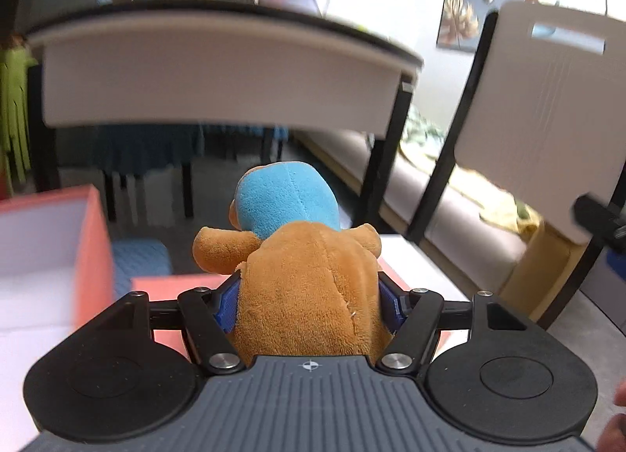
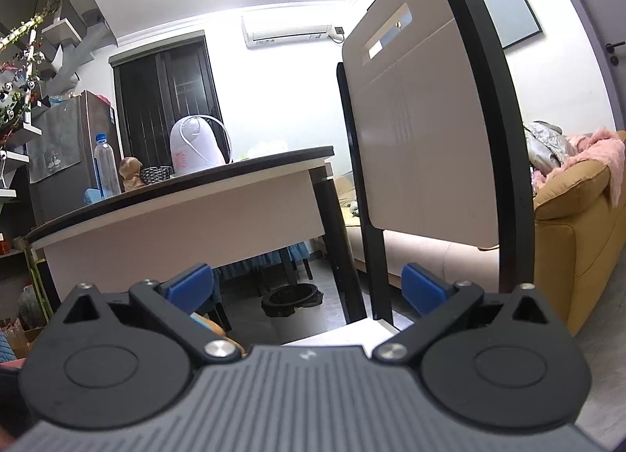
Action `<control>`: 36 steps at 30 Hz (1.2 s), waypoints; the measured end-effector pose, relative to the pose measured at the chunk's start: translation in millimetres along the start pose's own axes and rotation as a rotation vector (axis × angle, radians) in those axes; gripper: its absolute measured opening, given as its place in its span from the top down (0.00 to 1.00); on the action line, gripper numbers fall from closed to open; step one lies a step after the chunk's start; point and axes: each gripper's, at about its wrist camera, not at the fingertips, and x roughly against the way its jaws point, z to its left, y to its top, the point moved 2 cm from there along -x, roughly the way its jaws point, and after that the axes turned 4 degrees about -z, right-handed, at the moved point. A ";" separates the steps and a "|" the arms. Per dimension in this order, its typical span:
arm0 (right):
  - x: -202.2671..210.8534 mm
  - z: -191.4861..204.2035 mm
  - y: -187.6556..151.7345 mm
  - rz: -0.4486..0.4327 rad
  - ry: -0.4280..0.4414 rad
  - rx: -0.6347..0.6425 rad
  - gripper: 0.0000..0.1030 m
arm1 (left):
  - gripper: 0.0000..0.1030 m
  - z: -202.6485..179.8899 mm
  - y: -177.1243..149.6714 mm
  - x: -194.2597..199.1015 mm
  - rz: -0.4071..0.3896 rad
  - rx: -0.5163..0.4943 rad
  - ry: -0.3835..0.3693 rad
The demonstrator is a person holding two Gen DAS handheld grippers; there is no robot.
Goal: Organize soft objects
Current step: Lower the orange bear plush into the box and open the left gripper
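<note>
Item in transit: we are holding a brown-and-blue plush toy (image 1: 309, 280) clamped in the left tongs (image 1: 311, 301) beside the open coral box (image 1: 98, 233), right tongs (image 2: 307, 287) gaping empty, stowing unfinished.

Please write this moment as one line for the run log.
left gripper: shut on plush toy | right gripper: open, empty | pink box: open, left of toy

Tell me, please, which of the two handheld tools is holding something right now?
The left tool: its blue pads are shut on the brown plush toy with a blue head. The right tool is open, with nothing between its blue pads.
</note>
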 end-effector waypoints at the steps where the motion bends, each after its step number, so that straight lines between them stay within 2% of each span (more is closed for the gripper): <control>1: -0.8 3.7 -1.1 0.004 0.009 0.002 0.00 | 0.31 4.6 2.6 8.5 -0.017 0.004 0.001; 8: -6.1 29.5 -8.7 0.032 0.075 0.014 0.00 | 0.31 46.5 15.2 55.6 -0.094 0.024 0.057; 15: -8.6 57.3 -18.8 0.075 0.145 0.029 0.00 | 0.30 112.9 17.8 81.3 -0.095 0.041 0.206; 20: -14.5 80.1 -30.5 0.131 0.205 0.043 0.00 | 0.30 163.1 13.4 82.3 -0.037 0.062 0.346; 23: -17.2 90.7 -34.4 0.155 0.239 0.044 0.00 | 0.30 187.7 7.4 79.4 0.022 0.084 0.402; 31: -17.5 102.7 -44.5 0.205 0.283 0.053 0.00 | 0.30 209.0 -9.2 68.5 0.157 0.063 0.458; 36: -17.0 108.8 -51.0 0.235 0.307 0.060 0.00 | 0.28 225.1 -24.1 73.5 0.228 0.126 0.439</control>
